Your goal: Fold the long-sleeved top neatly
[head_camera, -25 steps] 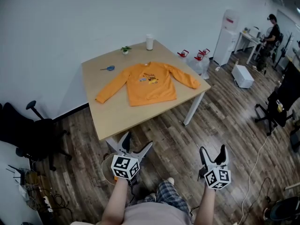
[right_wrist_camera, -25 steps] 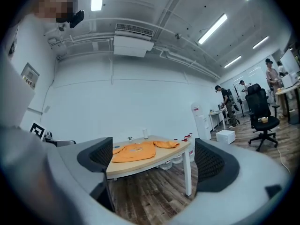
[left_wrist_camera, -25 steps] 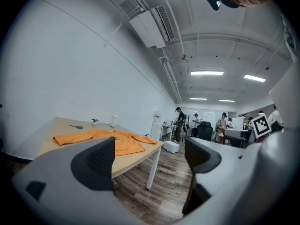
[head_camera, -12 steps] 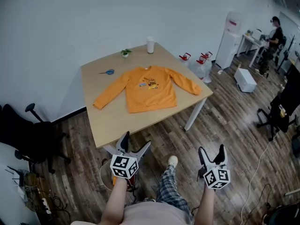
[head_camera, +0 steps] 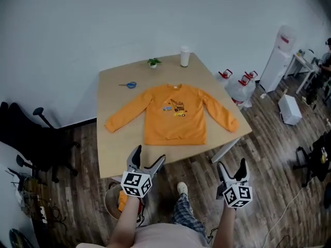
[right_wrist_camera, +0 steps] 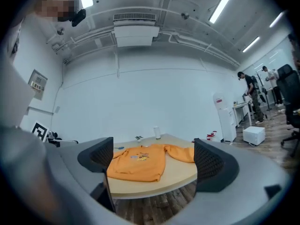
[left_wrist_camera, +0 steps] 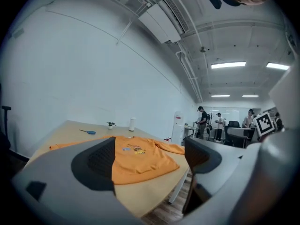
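Left gripper (head_camera: 149, 157): jaws apart, nothing between them. Right gripper (head_camera: 231, 165): jaws apart, likewise empty. I hold both at waist height, short of the near edge of the table (head_camera: 118, 150), with the left gripper closer to that edge.

Change over the last second: the table has drawn nearer in the head view, and its near edge now sits just beyond the gripper tips. I read this as the approach closing, with no fold yet started.

The long-sleeved top (head_camera: 176, 115) lies flat and face up as before. Its hem faces the near edge, its collar faces the far edge, and both sleeves are spread, one cuff close to the right edge.

Blue scissors (head_camera: 130, 84), a small plant (head_camera: 153, 62) and a white cup (head_camera: 184, 56) sit along the far edge, clear of the garment.
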{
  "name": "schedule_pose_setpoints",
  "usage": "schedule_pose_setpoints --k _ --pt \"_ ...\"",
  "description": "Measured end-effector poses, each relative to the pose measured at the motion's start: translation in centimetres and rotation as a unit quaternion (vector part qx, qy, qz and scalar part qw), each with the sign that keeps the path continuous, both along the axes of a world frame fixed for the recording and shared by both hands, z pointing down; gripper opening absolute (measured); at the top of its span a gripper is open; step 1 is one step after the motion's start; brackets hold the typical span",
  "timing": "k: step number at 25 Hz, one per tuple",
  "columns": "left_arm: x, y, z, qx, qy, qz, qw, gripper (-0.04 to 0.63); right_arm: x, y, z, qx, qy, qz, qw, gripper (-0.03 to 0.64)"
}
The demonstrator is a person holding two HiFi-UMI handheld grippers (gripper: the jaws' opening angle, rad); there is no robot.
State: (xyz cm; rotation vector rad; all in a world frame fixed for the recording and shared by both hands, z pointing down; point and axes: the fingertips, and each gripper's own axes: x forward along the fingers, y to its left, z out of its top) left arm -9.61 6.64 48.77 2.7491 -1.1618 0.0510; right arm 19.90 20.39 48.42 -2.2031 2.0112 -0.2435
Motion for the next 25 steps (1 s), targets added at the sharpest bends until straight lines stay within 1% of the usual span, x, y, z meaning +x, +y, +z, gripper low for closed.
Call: schedule_pose_setpoints --k 7,12,19,22,25 --pt "1.6 -8.4 -1.5 -0.004 -0.008 -0.069 0.9976 0.445 2.5 -13.5 -1.9 -0.011 0.013 -0.081 0.997 0.520" --pt "0.9 -12.7 -1.7 -0.011 -0.011 -0.123 0.9923 0.446 3.0 -21.1 -2.1 -0.017 0.011 -0.132 0.991 0.520" --pt "-0.8 -16.2 -1.6 -0.018 -0.015 -0.187 0.9820 0.445 1.5 -28.7 -1.7 -0.027 0.020 -0.204 0.978 0.514" --pt "-1.4 -17.0 -1.6 -0.019 -0.016 -0.206 0.9781 0.445 0.6 -30.8 -1.6 -0.031 0.024 -0.231 0.972 0.514" --pt "-1.7 -17.7 -1.9 -0.017 -0.018 -0.219 0.9753 0.445 -0.2 -32.2 -1.7 -0.032 0.026 -0.248 0.968 0.515"
